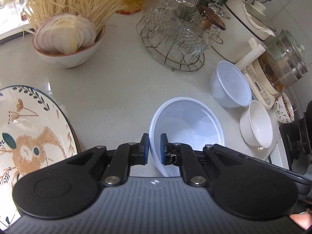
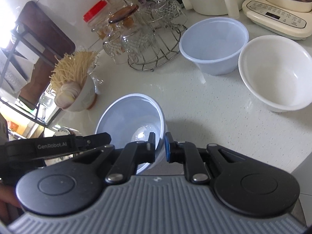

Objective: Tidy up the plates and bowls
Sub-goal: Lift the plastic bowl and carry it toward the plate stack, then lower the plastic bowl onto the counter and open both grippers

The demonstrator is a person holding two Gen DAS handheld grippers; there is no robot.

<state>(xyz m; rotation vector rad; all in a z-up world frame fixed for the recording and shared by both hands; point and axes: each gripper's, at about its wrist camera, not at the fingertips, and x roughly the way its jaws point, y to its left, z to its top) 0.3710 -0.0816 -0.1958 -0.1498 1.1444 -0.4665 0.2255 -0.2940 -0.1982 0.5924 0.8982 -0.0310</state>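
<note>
Because both tongs are pinching only the thin rim of one pale plastic bowl (image 1: 187, 128), a slip is looking like the main risk: the flexible wall could be buckling, or the two hands could be pulling unevenly and twisting it loose onto the bench (image 1: 117, 89). Left tongs (image 1: 155, 149) are gripping the rim at its 8 o'clock edge; right tongs (image 2: 160, 148) are clamping the opposite side, one pad inside, one outside. Both are pointing steeply downward, with the bowl tilting above the bench. A second plastic bowl (image 2: 213, 46) and a white ceramic bowl (image 2: 276, 74) are waiting at 1 o'clock, and a swing could be knocking the glass rack (image 2: 154, 44).
</note>
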